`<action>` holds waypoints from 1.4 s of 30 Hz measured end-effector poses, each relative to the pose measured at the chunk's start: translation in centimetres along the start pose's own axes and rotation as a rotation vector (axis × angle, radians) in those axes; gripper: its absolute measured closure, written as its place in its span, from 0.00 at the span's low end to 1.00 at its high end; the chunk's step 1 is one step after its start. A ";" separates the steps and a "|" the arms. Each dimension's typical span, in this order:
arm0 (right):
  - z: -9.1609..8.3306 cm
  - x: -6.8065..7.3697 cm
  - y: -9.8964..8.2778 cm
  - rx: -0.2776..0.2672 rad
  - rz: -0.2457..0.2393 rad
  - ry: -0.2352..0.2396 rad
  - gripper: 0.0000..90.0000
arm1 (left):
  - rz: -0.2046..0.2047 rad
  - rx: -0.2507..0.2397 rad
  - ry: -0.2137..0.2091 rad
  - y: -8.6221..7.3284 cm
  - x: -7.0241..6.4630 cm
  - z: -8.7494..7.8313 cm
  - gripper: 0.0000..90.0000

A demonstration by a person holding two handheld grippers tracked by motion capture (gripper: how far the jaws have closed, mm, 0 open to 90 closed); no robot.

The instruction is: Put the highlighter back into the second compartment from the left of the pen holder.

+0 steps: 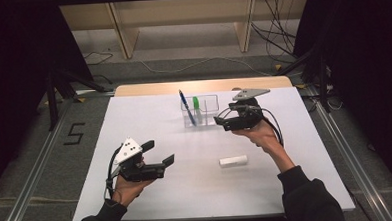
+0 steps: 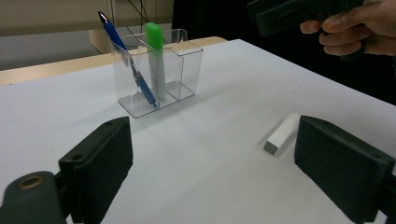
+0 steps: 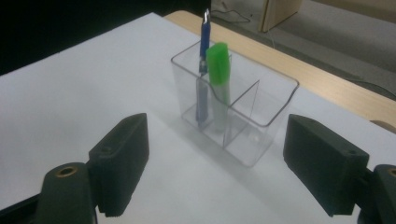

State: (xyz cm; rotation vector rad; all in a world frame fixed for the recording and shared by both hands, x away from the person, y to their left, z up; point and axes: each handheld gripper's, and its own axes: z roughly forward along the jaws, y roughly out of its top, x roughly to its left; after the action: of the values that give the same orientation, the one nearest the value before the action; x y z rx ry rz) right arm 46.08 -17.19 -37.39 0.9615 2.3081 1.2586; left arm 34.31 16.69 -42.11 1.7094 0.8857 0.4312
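A clear divided holder [image 1: 207, 106] stands at the back middle of the white table [image 1: 134, 123]. In one compartment lean a blue pen [image 1: 186, 106] and a green-capped marker [image 1: 195, 103]. A white block [image 1: 233, 160] lies flat on the table in front of the holder. My right gripper [image 1: 223, 117] hovers just right of the holder, open with nothing between its jaws. In the right gripper view the holder [image 3: 275, 93], pen [image 3: 204, 42] and marker [image 3: 218, 63] sit ahead of the open gripper [image 3: 217, 158]. My left gripper [image 1: 159, 152] is open at the front left, with the block [image 2: 282, 133] ahead of it.
A wooden strip [image 1: 148, 88] borders the table's far edge, with shelf legs and cables on the floor behind. Metal rails run along both sides of the table. In the left gripper view, the hand with the other gripper [image 2: 289, 14] is at the upper right.
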 end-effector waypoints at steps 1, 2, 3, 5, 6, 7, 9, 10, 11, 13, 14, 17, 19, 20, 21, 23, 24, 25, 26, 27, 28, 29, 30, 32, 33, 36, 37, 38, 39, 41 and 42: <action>-0.1 0.1 -0.2 0.007 -0.006 0.002 0.26 | 0.001 0.003 -0.001 0.0 0.0 0.0 0.12; -0.1 0.1 -0.2 0.007 -0.006 0.002 0.26 | 0.001 0.003 -0.001 0.0 0.0 0.0 0.12; -0.4 0.3 -0.6 0.017 -0.015 0.005 0.26 | 0.001 0.003 -0.001 0.0 0.0 0.0 0.12; -0.7 0.5 -1.0 0.014 -0.016 0.014 0.26 | 0.000 0.004 -0.003 0.0 0.0 0.0 0.12; -0.8 0.6 -1.2 0.014 -0.017 0.014 0.26 | 0.001 0.005 -0.003 0.0 0.0 0.1 0.12; -1.0 0.7 -1.4 0.013 -0.017 0.012 0.26 | 0.000 0.005 -0.002 0.0 0.0 0.1 0.12; -1.2 0.8 -1.9 0.009 -0.012 0.015 0.26 | 0.001 0.004 -0.003 0.0 0.0 0.1 0.12; -1.2 0.8 -1.9 0.009 -0.012 0.015 0.26 | 0.001 0.004 -0.003 0.0 0.0 0.1 0.12; -1.5 0.9 -2.4 0.007 -0.010 0.019 0.26 | 0.000 0.004 -0.003 0.0 0.0 0.1 0.12; -1.7 1.0 -2.9 0.002 -0.009 0.014 0.26 | -0.003 0.007 -0.004 -0.1 0.0 0.1 0.12; -1.8 1.0 -3.1 0.007 -0.015 0.014 0.26 | -0.004 0.008 -0.005 -0.1 0.0 0.1 0.12; -2.1 1.1 -3.4 -0.001 -0.009 0.012 0.26 | 0.005 0.016 -0.008 -0.1 -0.1 0.2 0.12; -2.5 1.4 -4.0 -0.010 -0.015 0.007 0.26 | 0.003 0.022 -0.013 -0.1 -0.1 0.4 0.12; -2.7 1.4 -4.2 -0.017 -0.015 0.009 0.25 | 0.000 0.023 -0.014 -0.1 -0.1 0.5 0.12; -2.9 1.5 -4.3 -0.019 -0.016 0.007 0.26 | 0.002 0.028 -0.014 -0.1 -0.1 0.5 0.12; -3.3 1.5 -4.7 -0.034 -0.007 0.004 0.26 | -0.005 0.031 -0.016 -0.1 -0.1 0.7 0.12; -3.5 1.5 -4.9 -0.045 0.005 0.005 0.26 | -0.005 0.031 -0.016 -0.1 -0.1 0.7 0.12; -3.7 1.4 -5.2 -0.057 0.008 0.007 0.26 | 0.004 0.039 -0.017 -0.1 -0.2 0.7 0.12; -3.9 1.5 -5.4 -0.063 0.019 0.004 0.26 | 0.004 0.039 -0.017 -0.1 -0.2 0.7 0.12; -4.2 1.4 -5.6 -0.065 0.020 0.003 0.26 | -0.005 0.038 -0.023 0.0 -0.2 0.8 0.12; -4.4 1.4 -5.9 -0.073 0.025 0.002 0.26 | -0.005 0.038 -0.023 0.0 -0.2 0.8 0.12; -4.6 1.5 -6.1 -0.076 0.034 0.000 0.26 | -0.003 0.044 -0.028 0.1 -0.3 0.9 0.12; -4.8 1.5 -6.4 -0.086 0.043 0.003 0.26 | -0.001 0.046 -0.035 0.3 -0.4 1.0 0.12; -5.1 1.5 -6.7 -0.089 0.048 0.001 0.26 | -0.003 0.046 -0.039 0.4 -0.5 1.1 0.12; -5.5 1.6 -7.2 -0.095 0.059 0.002 0.26 | 0.002 0.049 -0.044 0.6 -0.6 1.3 0.12; -6.1 1.6 -8.0 -0.114 0.071 0.000 0.26 | 0.006 0.056 -0.054 0.7 -0.8 1.5 0.12; -6.1 1.6 -8.0 -0.114 0.071 0.000 0.26 | 0.010 0.057 -0.057 0.8 -0.9 1.6 0.12; -6.3 1.6 -8.2 -0.117 0.075 0.001 0.26 | 0.012 0.060 -0.059 0.8 -1.0 1.8 0.12; -6.8 1.6 -8.6 -0.130 0.090 0.003 0.26 | 0.023 0.073 -0.065 0.9 -1.2 2.0 0.12; -7.0 1.7 -8.8 -0.137 0.096 0.003 0.26 | 0.025 0.076 -0.069 1.0 -1.3 2.2 0.12; -7.4 1.7 -9.2 -0.147 0.109 0.005 0.26 | 0.030 0.082 -0.073 1.1 -1.4 2.4 0.12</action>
State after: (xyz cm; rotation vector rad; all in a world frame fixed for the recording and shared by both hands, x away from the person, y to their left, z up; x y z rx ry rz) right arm 36.95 -23.94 -40.94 1.0458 2.1578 1.4534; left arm 35.39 13.99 -41.65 1.8034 0.8358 0.3542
